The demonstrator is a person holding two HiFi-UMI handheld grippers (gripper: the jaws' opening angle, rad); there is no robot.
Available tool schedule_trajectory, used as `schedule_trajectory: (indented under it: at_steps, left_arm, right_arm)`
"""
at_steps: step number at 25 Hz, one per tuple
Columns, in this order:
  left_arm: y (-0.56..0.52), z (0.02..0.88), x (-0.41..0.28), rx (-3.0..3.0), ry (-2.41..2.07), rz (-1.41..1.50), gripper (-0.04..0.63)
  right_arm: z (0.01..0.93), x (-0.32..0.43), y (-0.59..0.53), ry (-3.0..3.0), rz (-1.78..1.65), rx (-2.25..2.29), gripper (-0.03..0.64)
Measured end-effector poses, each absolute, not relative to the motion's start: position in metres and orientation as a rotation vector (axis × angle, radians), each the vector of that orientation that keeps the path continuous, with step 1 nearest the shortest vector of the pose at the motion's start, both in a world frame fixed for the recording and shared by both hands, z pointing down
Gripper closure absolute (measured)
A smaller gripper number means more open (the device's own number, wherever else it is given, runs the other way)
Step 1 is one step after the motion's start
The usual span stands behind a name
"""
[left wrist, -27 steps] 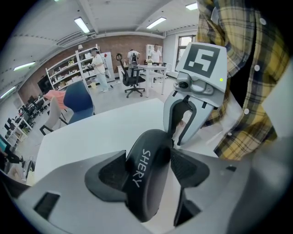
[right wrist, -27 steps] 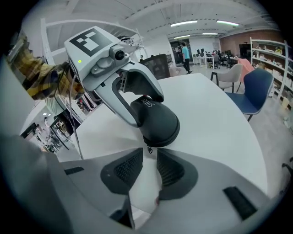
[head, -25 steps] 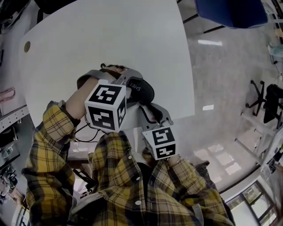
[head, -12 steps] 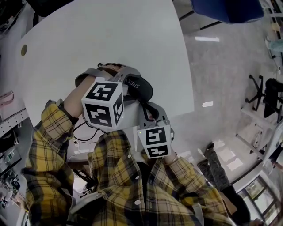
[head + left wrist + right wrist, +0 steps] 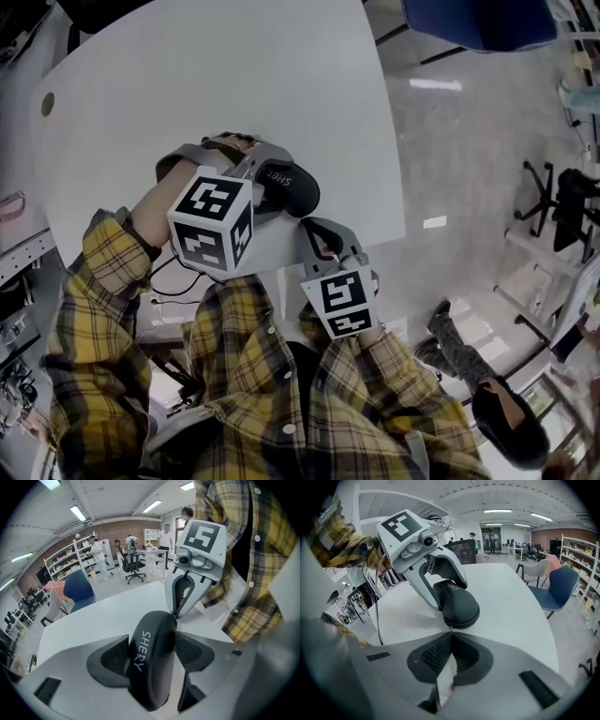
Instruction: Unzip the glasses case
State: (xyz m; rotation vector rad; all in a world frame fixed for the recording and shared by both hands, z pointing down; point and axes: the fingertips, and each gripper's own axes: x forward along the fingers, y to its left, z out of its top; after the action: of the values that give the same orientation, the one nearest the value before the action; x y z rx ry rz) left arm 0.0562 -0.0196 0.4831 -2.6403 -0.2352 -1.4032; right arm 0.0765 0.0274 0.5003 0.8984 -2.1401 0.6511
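Head view: you hold the case (image 5: pixel 291 190) over the table (image 5: pixel 234 75), at its near edge.
Left gripper (image 5: pixel 152 654): jaws clenched across the middle of the case, one pad on each side; the "SHERY" print faces the left gripper camera.
Right gripper (image 5: pixel 450 634): jaws closed, tips pinching the zip pull (image 5: pixel 450 629) at the end of the case nearest you, off the table edge.
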Motion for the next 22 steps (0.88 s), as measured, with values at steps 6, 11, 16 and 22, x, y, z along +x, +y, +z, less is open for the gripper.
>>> schedule_trajectory:
  at_steps: [6,11,16,22]
  left_arm:
    - [-0.02,0.485,0.045,-2.636,-0.238,-1.394,0.293]
    - [-0.019,0.484,0.047,-2.618,-0.242,-1.4,0.293]
    - [-0.02,0.483,0.048,-2.592,-0.247,-1.405,0.293]
    - [-0.02,0.484,0.047,-2.553,-0.252,-1.408,0.293]
  right_arm:
    - [0.501,0.086,0.017,-2.133,0.598,0.855,0.618]
    - [0.499,0.097,0.001,-2.137,0.498,0.752,0.618]
    - [0.494,0.1,-0.02,-2.124,0.346,0.577,0.618]
    - [0.495,0.086,-0.046,-2.138,0.168,0.366,0.617]
